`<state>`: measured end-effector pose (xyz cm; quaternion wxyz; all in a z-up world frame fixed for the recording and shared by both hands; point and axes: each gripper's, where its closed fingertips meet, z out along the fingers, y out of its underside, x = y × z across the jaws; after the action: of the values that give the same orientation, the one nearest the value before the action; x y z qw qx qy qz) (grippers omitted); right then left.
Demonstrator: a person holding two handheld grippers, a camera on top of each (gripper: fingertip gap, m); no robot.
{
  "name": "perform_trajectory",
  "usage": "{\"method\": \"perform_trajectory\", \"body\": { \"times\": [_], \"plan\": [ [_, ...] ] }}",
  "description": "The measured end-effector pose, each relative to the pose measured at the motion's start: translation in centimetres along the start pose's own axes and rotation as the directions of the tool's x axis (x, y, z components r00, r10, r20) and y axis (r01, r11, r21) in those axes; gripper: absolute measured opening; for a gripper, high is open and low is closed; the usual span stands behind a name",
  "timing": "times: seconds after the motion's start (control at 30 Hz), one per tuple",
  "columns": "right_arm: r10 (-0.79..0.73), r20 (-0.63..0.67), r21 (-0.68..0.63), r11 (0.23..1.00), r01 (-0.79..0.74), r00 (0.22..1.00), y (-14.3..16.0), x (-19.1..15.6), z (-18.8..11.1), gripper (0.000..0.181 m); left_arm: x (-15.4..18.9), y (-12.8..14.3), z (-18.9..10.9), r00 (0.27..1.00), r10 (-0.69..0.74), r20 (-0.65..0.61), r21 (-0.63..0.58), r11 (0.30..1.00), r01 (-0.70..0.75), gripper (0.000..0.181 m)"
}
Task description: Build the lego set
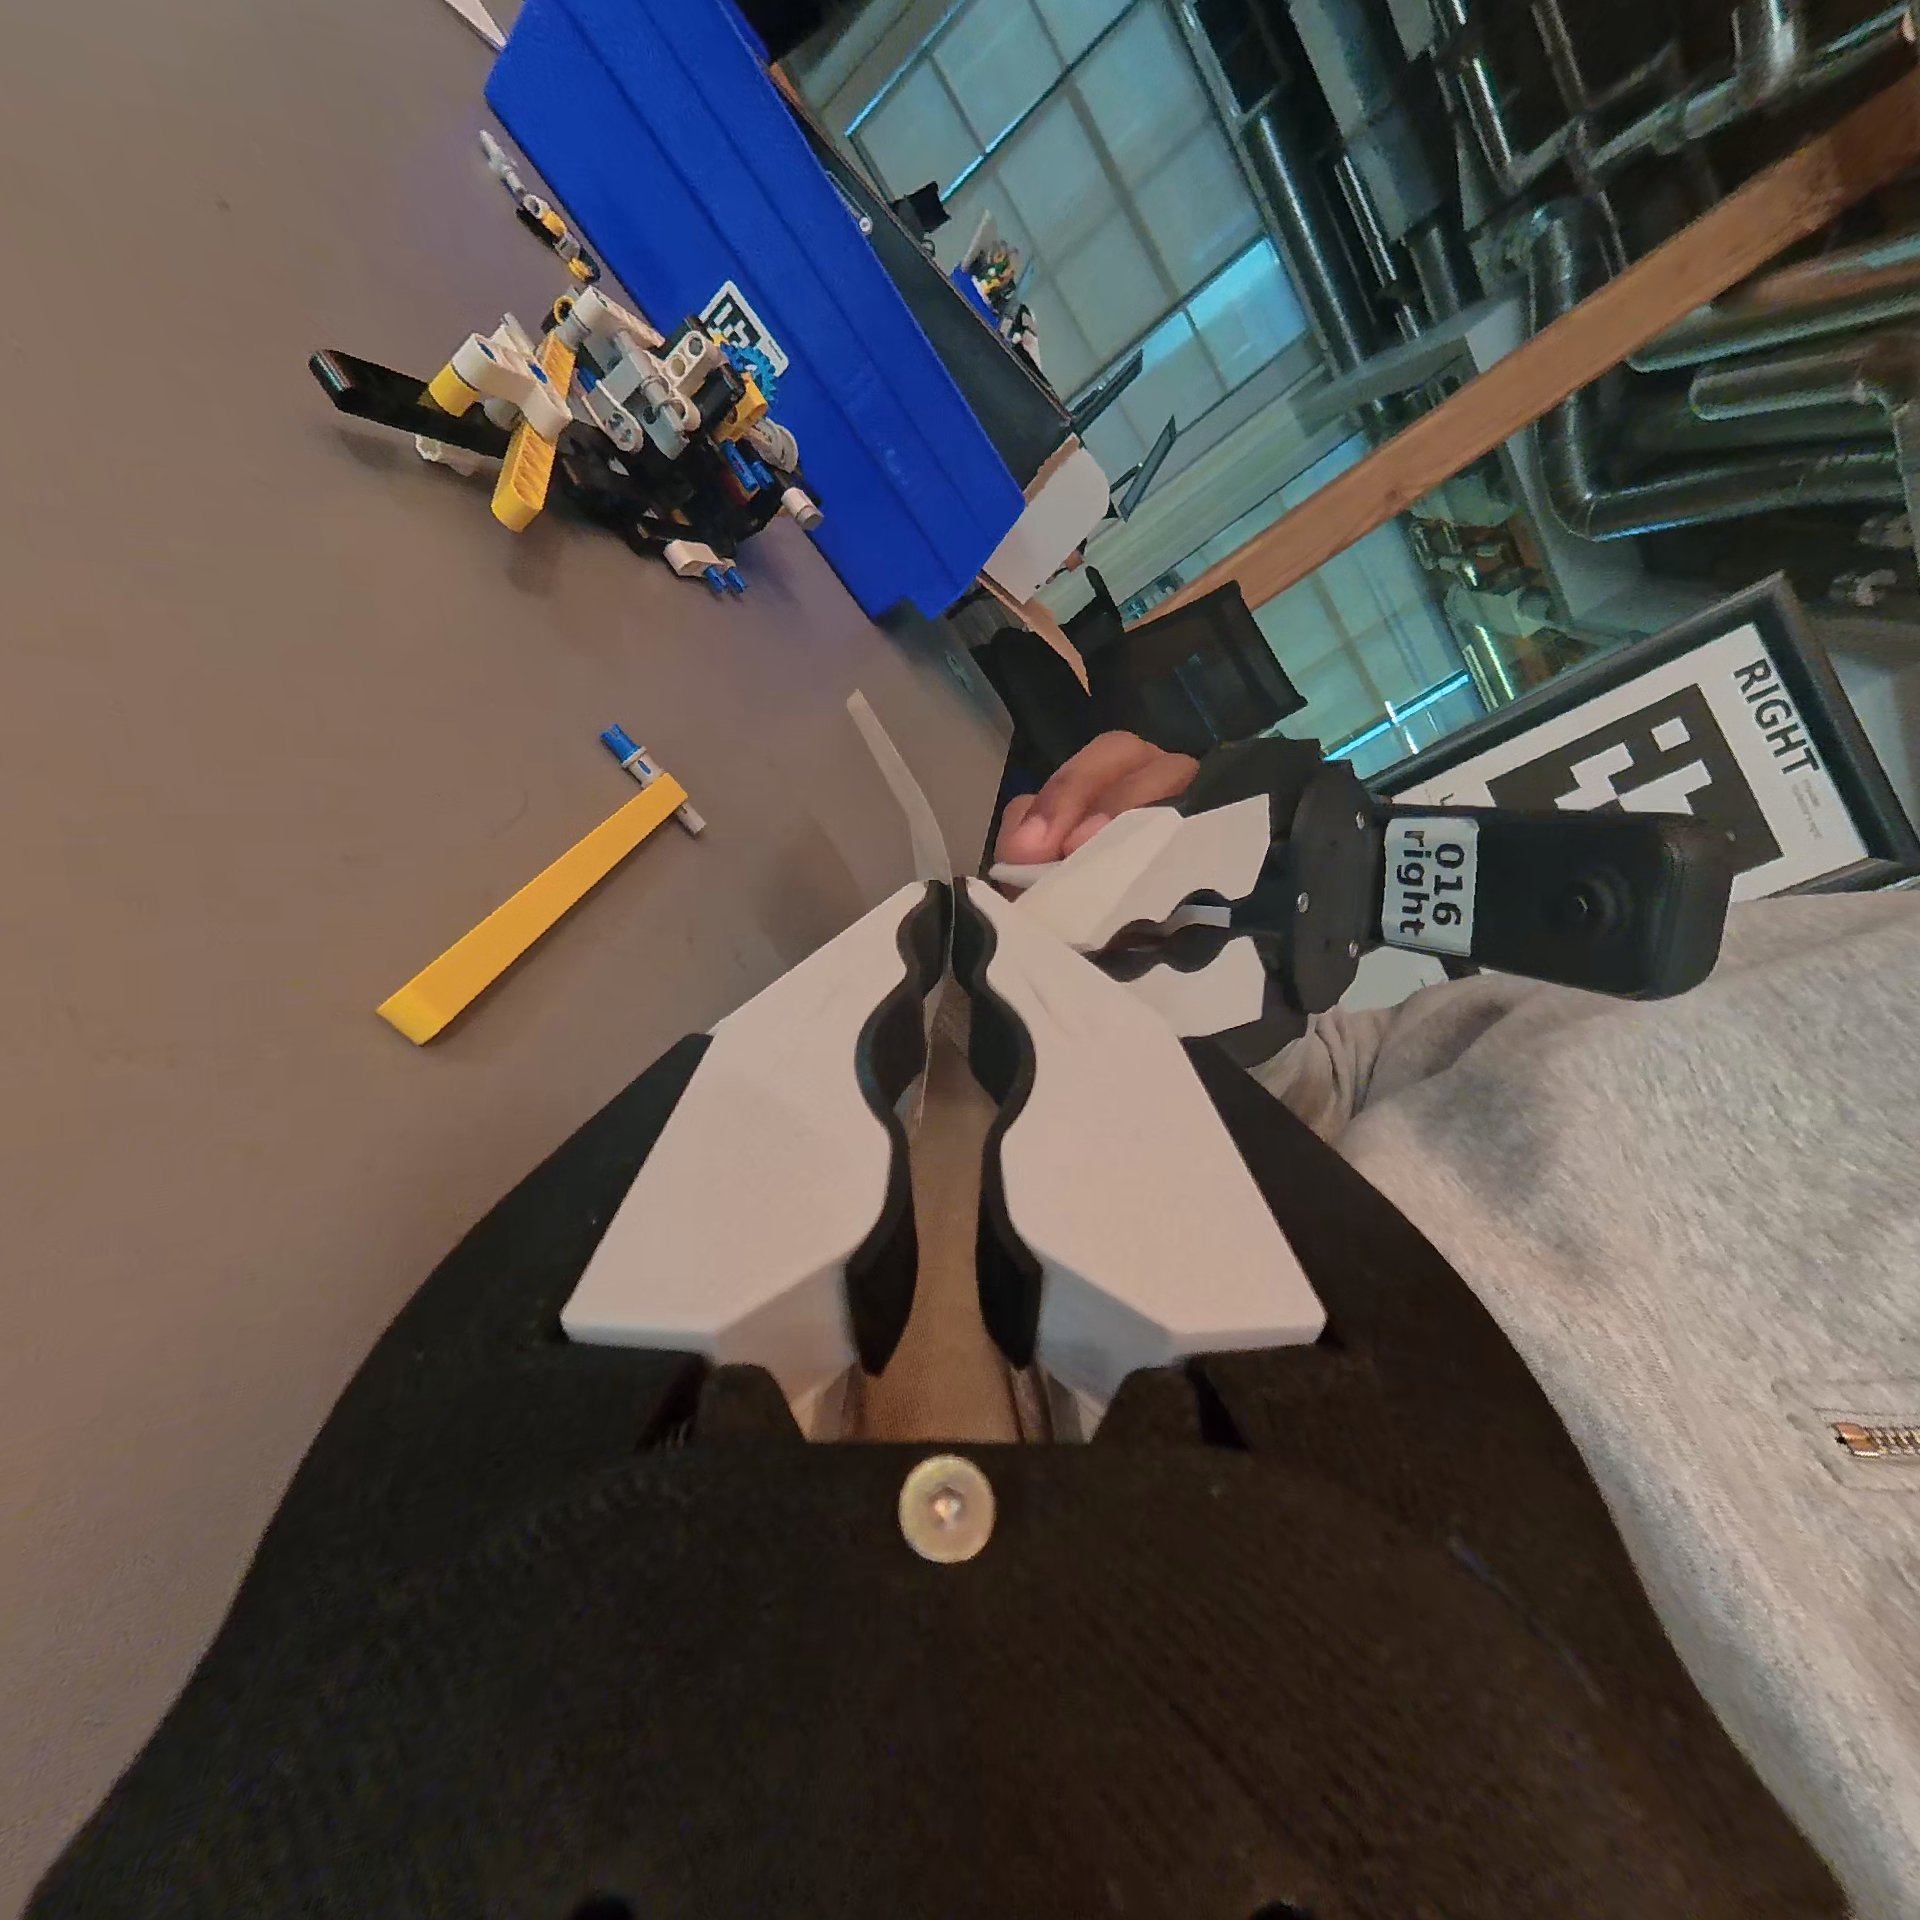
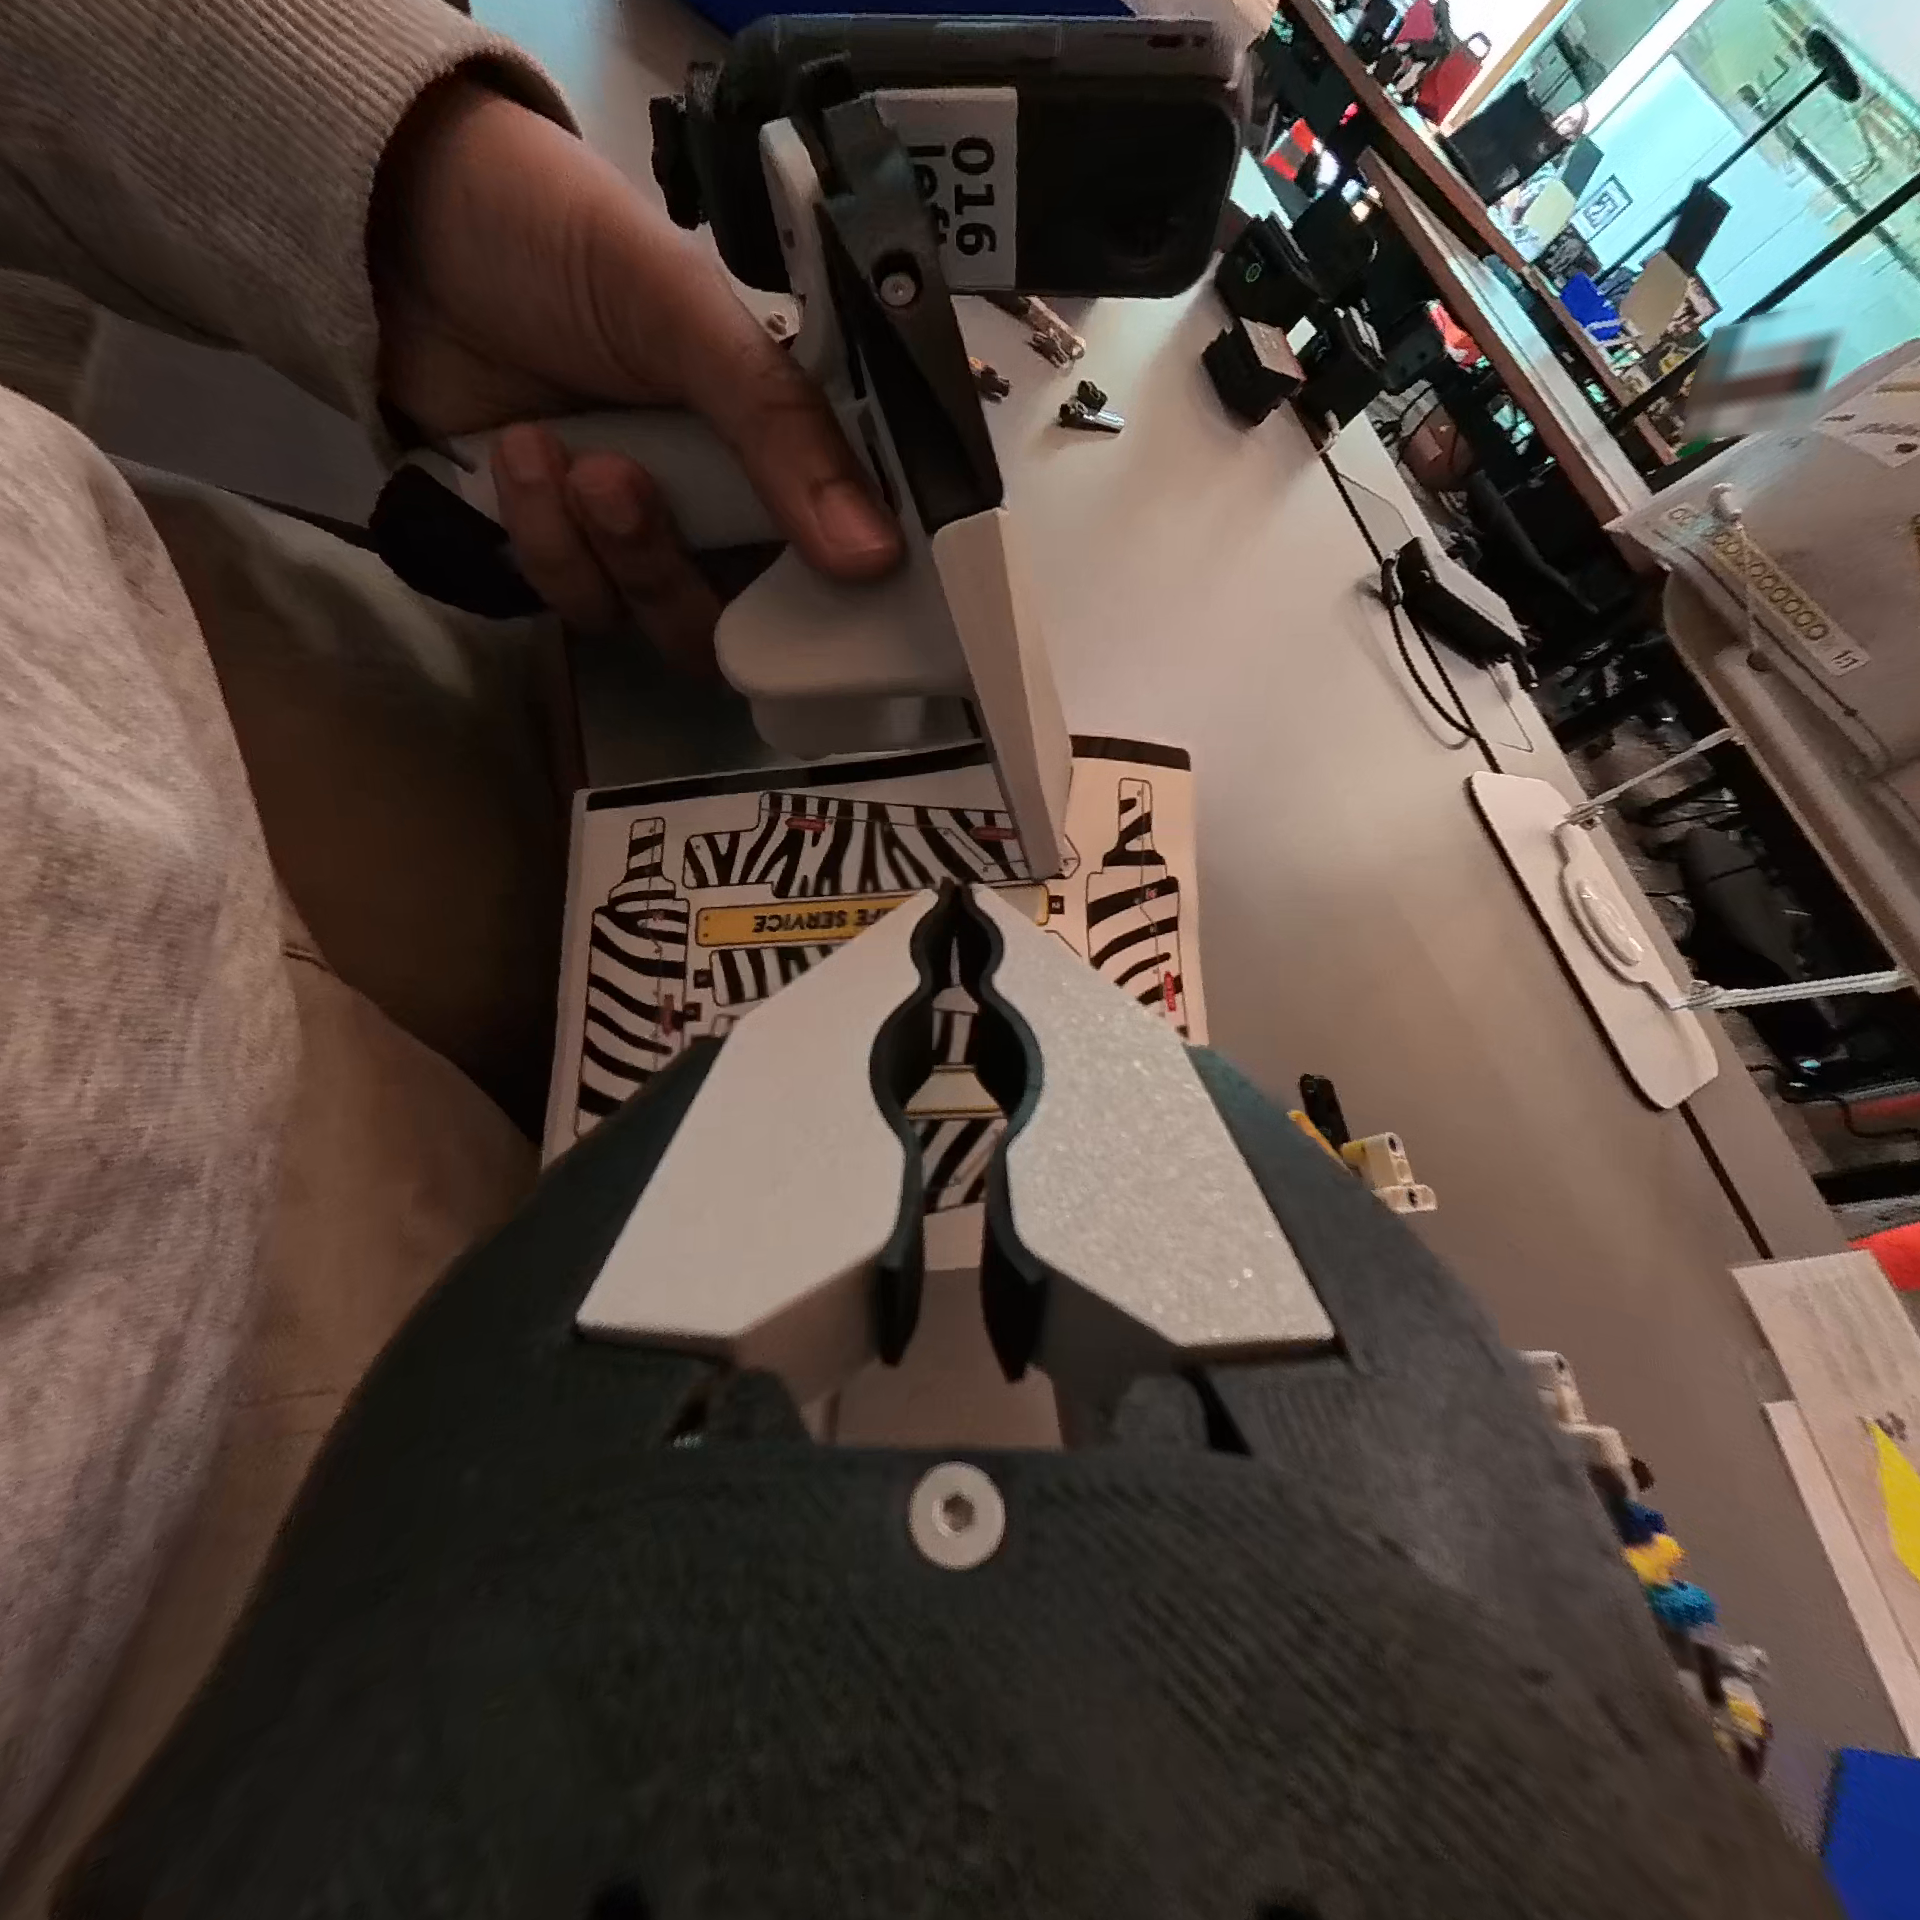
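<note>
My left gripper (image 1: 951,896) is shut on the edge of a sticker sheet (image 1: 896,774), held edge-on above the grey table. In the right wrist view the sheet (image 2: 644,935) shows zebra-striped stickers and a yellow strip sticker, with the left gripper (image 2: 1049,857) pinching its top edge. My right gripper (image 2: 961,896) is shut, its tips against the sheet's face by the yellow sticker; I cannot tell whether it pinches a sticker. It also shows in the left wrist view (image 1: 1023,878). The half-built lego model (image 1: 613,416) and a long yellow beam (image 1: 530,914) lie on the table.
A blue bin (image 1: 748,291) stands behind the model. A blue and grey pin (image 1: 632,756) lies by the beam's end. Loose lego parts (image 2: 1387,1153), paper sheets (image 2: 1849,1382) and a white pad (image 2: 1590,935) lie to the right. The person's grey-clad lap (image 1: 1558,1247) is close below. Only a small space, under 4 cm, lies between the two pairs of fingers. The half-built lego model (image 1: 613,416) is about equally far from each gripper, around 20 cm.
</note>
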<state>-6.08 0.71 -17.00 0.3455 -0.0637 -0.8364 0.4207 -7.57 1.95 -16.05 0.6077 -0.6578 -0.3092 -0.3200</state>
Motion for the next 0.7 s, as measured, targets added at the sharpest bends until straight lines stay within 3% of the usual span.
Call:
{"method": "perform_trajectory", "body": {
  "times": [0.1,0.2,0.33,0.4,0.57,0.7],
  "plan": [
    [0.069,0.079,0.030,0.997,-0.071,0.994,-0.6,-0.8,-0.2,0.000,-0.1,-0.1,-0.1,1.000,0.000,0.008,0.004,1.000,0.000,0.000],
    [0.147,0.239,0.093,0.980,-0.173,0.960,-2.0,-2.4,-0.9,0.000,-0.3,-0.4,-0.4,1.000,-0.002,0.014,0.016,1.000,0.002,0.000],
    [0.227,0.498,0.180,0.917,-0.355,0.837,-4.8,-4.7,-3.0,0.000,-0.4,-1.6,-1.1,1.000,-0.019,0.012,0.062,0.998,0.018,0.000],
    [0.256,0.567,0.207,0.876,-0.436,0.783,-5.9,-4.6,-4.0,0.000,-0.4,-2.6,-1.8,1.000,-0.021,0.018,0.100,0.995,0.019,0.000],
    [0.339,0.577,0.290,0.765,-0.575,0.743,-6.6,-1.6,-5.5,0.000,-1.5,-6.7,-5.2,0.997,-0.018,0.072,0.253,0.967,-0.001,0.000],
    [0.460,0.494,0.315,0.696,-0.645,0.738,-5.1,1.7,-5.3,0.000,-3.3,-9.4,-8.2,0.990,-0.054,0.133,0.378,0.926,-0.001,0.000]
  ]
}}
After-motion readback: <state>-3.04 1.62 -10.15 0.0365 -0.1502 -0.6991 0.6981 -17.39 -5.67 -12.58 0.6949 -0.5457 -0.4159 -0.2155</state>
